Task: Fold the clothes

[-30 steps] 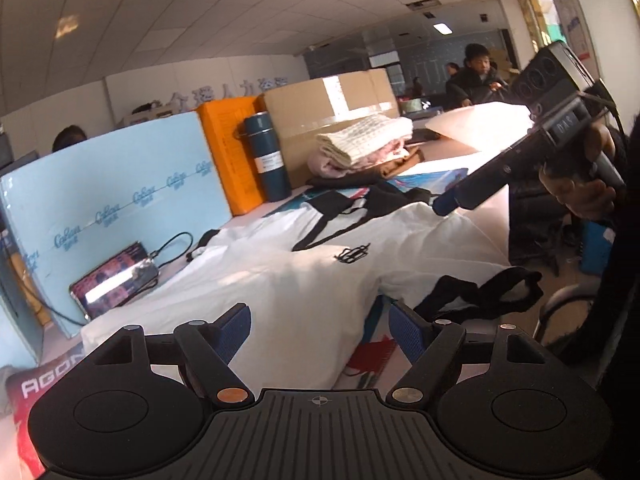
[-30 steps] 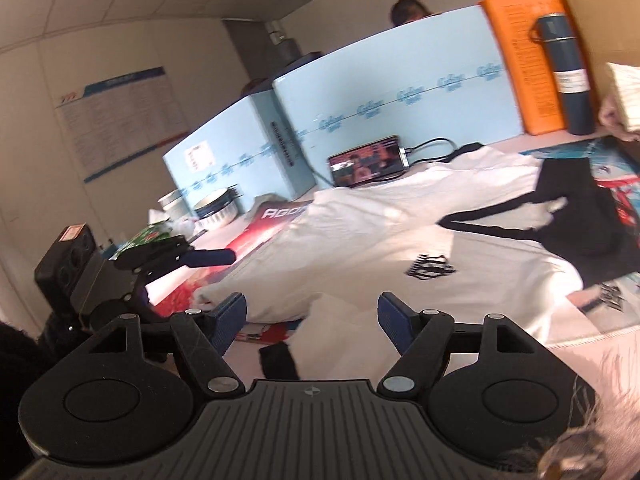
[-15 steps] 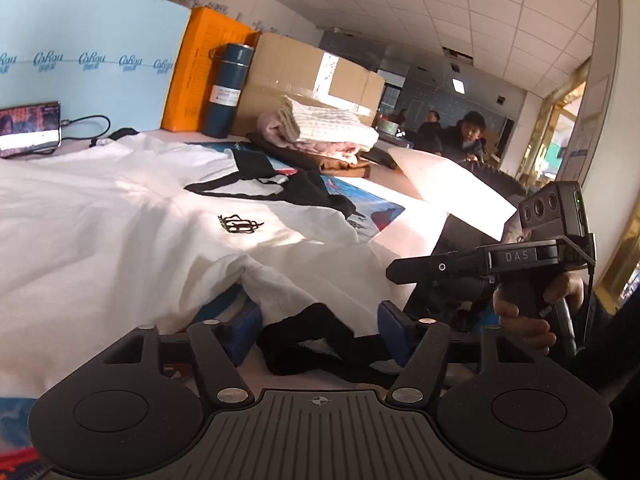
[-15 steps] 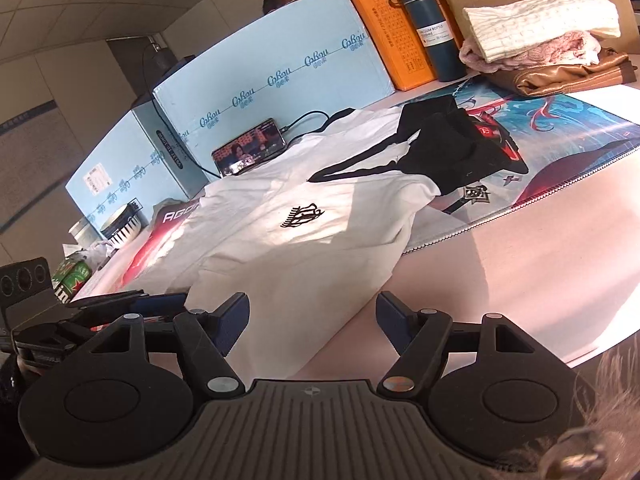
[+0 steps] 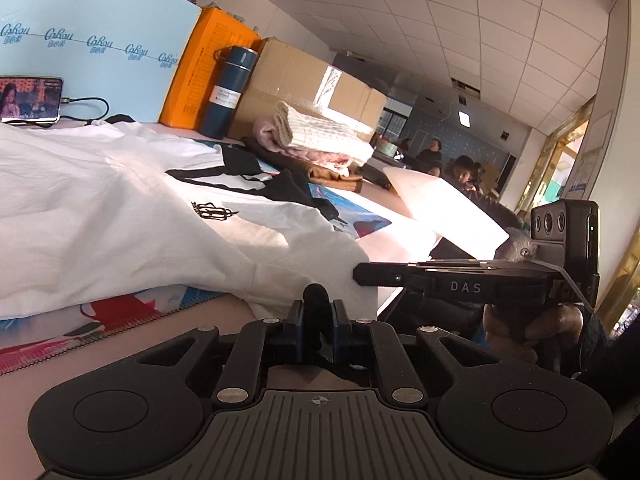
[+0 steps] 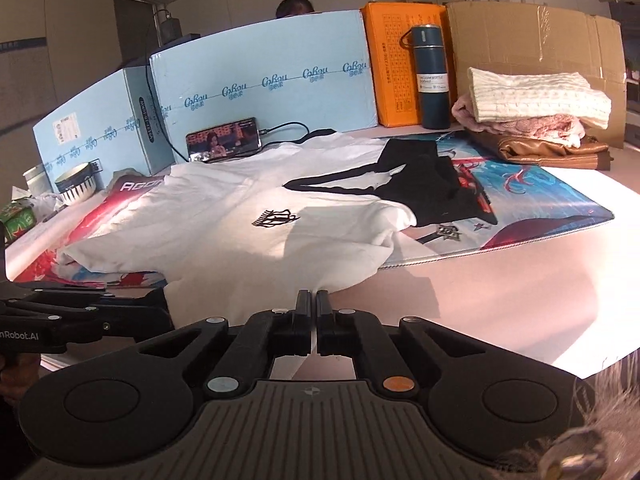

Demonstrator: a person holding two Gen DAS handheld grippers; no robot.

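Observation:
A white garment [image 5: 120,208] with a small black emblem [image 6: 276,218] and black panels lies spread on the printed mat. My left gripper [image 5: 317,308] sits at the table's near edge, its jaws closing, with a roll of the garment's black fabric [image 5: 316,296] pinched between the pads. My right gripper [image 6: 313,298] is shut at the white garment's [image 6: 240,240] near hem, and a thin sliver of white cloth shows between its fingers. In the left wrist view, a hand holds the right gripper [image 5: 360,274], tip against the hem. The left gripper [image 6: 156,300] shows low on the left in the right wrist view.
A stack of folded clothes [image 6: 536,112] sits at the back right before a cardboard box [image 6: 536,36]. A blue bottle [image 6: 430,76], an orange box [image 6: 396,60], a blue foam board [image 6: 260,80] and a lit phone [image 6: 224,138] line the back. A bowl [image 6: 76,184] stands far left. People sit behind [image 5: 460,168].
Both grippers went from open to closed. The left one rolled level, sank to the table edge and closed on the black fabric. The right one came to the white hem and shut.

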